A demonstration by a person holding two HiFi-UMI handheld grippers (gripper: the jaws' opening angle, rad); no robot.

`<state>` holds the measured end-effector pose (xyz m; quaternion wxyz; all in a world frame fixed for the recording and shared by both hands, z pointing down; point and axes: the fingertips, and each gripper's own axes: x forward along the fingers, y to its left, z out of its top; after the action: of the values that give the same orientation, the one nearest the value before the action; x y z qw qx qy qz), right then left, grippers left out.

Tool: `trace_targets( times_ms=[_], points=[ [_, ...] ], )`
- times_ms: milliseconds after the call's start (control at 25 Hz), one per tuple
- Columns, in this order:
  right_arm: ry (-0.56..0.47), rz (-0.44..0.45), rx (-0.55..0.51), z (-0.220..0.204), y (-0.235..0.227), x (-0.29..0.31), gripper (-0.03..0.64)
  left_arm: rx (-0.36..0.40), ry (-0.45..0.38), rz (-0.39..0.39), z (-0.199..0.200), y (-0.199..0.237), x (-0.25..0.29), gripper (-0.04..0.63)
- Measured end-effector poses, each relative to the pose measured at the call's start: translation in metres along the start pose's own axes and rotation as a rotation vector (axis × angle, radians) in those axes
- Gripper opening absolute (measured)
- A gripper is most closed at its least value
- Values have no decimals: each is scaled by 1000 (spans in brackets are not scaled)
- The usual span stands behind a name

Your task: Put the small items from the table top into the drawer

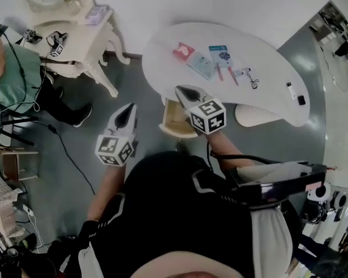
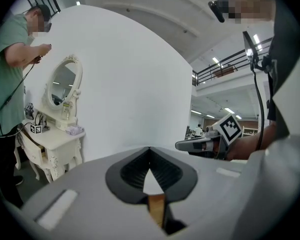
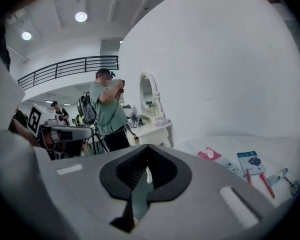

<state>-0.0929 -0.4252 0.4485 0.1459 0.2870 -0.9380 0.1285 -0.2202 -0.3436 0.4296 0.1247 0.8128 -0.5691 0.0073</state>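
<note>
Head view shows the small stuff sitting on the white table (image 1: 278, 51): a red packet (image 1: 183, 51), a blue card (image 1: 220, 54), a teal packet (image 1: 202, 67), a couple of red pens (image 1: 226, 74), a scissors-looking thing (image 1: 252, 79) and some tiny bits (image 1: 296, 94) off to the right.

The tan drawer (image 1: 173, 123) looks pulled out under the near edge, and I can't tell if anything's in it.

Right gripper (image 1: 184, 92) hangs just over the drawer and left gripper (image 1: 127, 112) is off to the side over the floor. In their own views both have the jaws together with nothing between them.

My read is that we're between carries: either about to go for an item or just dropped one. Either way there's plenty on the table, so the next grab means spreading the jaws and reaching across. The red packet is nearest, and it's flat, so pinching an edge might be fiddly.
</note>
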Motion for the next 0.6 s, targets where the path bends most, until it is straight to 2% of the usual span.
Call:
trace_targets(
  times_ms=[160, 600],
  points=[
    [-50, -18, 4, 14, 4, -12, 2, 10, -13, -15, 9, -6, 3, 0],
    [-101, -46, -41, 27, 13, -34, 0, 37, -34, -47, 22, -22, 5, 0]
  ],
)
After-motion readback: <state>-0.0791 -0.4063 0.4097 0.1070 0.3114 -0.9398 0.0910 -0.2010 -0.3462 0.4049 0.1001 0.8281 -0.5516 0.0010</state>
